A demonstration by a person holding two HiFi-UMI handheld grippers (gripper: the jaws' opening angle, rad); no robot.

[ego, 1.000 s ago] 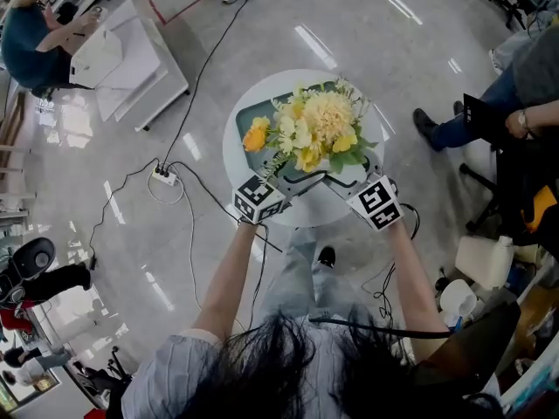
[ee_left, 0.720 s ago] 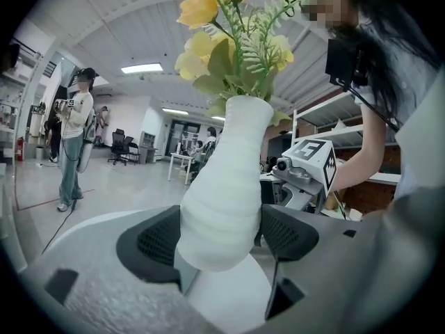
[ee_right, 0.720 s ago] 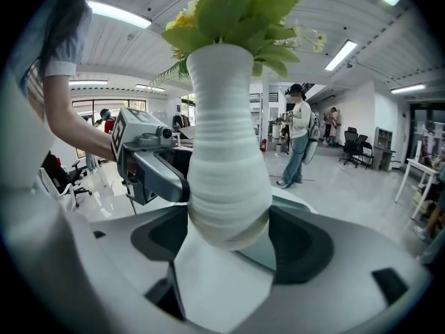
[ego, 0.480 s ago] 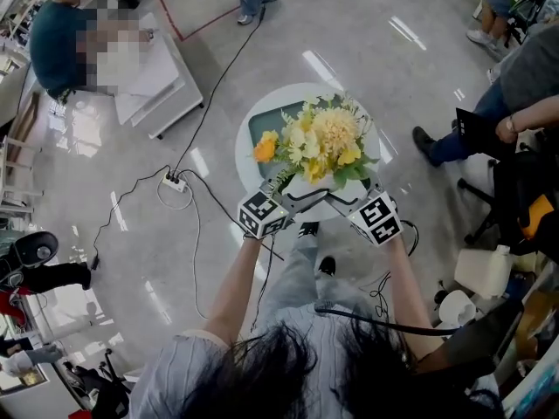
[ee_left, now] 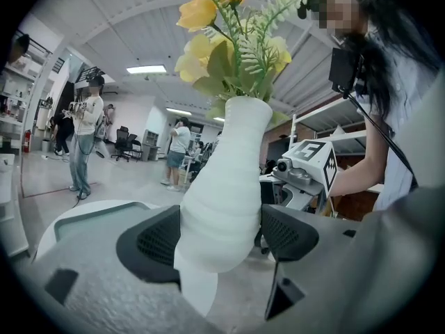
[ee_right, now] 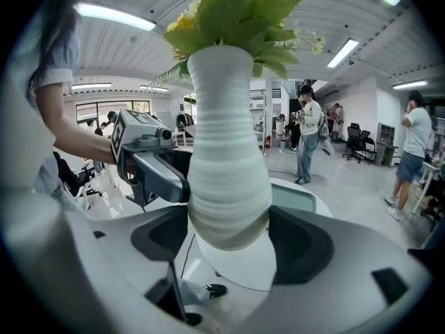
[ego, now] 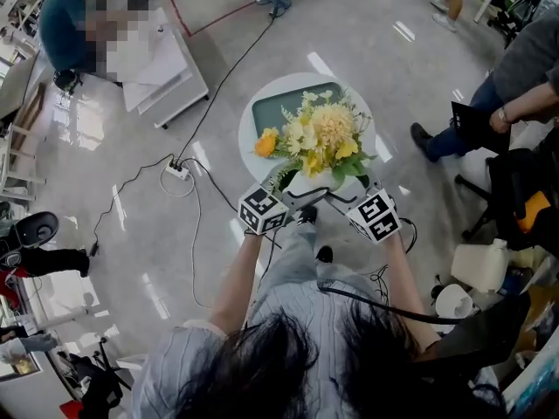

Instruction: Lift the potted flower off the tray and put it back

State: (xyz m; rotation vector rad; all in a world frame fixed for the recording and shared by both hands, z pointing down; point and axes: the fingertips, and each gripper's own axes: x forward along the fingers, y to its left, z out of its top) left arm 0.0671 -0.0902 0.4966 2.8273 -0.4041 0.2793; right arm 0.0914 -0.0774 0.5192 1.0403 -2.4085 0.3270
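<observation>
Left gripper [ee_left: 219, 239] and right gripper [ee_right: 229, 236] both pinch the potted flower [ego: 319, 138], held upright in the air. The tray [ego: 267, 110] lies at twelve o'clock, near both grippers alike.

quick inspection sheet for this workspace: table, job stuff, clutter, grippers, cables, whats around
surface: round white table, bare where it shows beside the tray.
job's things: green tray on the table; white vase of yellow flowers held in the air, off the tray.
clutter: nothing seen on the table.
grippers: left gripper and right gripper both shut on the white vase, from opposite sides.
cables: power strip and black cables on the floor.
surroundings: shiny grey floor, white desk, people seated and standing around.
</observation>
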